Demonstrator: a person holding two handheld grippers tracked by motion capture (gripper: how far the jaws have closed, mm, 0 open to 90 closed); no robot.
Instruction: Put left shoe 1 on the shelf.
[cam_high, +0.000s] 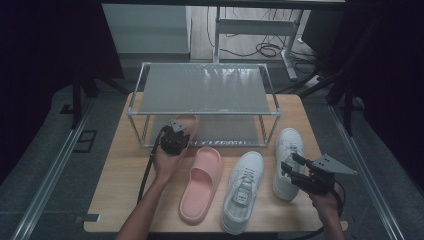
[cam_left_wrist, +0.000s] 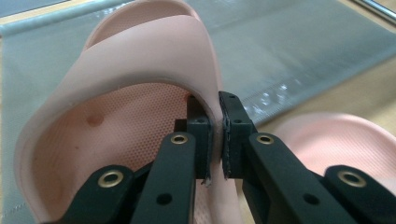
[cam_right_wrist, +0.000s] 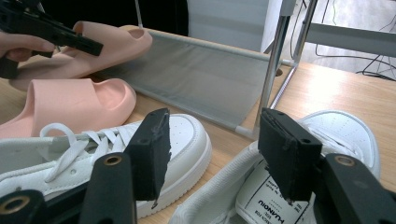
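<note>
High view: left gripper (cam_high: 176, 131) clamps pink slipper (cam_high: 186, 125) at the shoe rack (cam_high: 205, 111) lower shelf; second pink slipper (cam_high: 202, 182) and two white sneakers (cam_high: 243, 190) lie on the table (cam_high: 117, 175).
Left gripper view: jaws pinch the slipper's strap edge.
Right gripper view: right gripper (cam_right_wrist: 212, 151) unclenched, holding nothing, above the sneakers.

Both grippers are black. The left gripper (cam_high: 176, 134) has brass-ringed screw holes along its arms, a cable trailing toward 6 o'clock. The right gripper (cam_high: 289, 165) carries a grey three-cornered plate (cam_high: 332, 164). Forearms bare.
</note>
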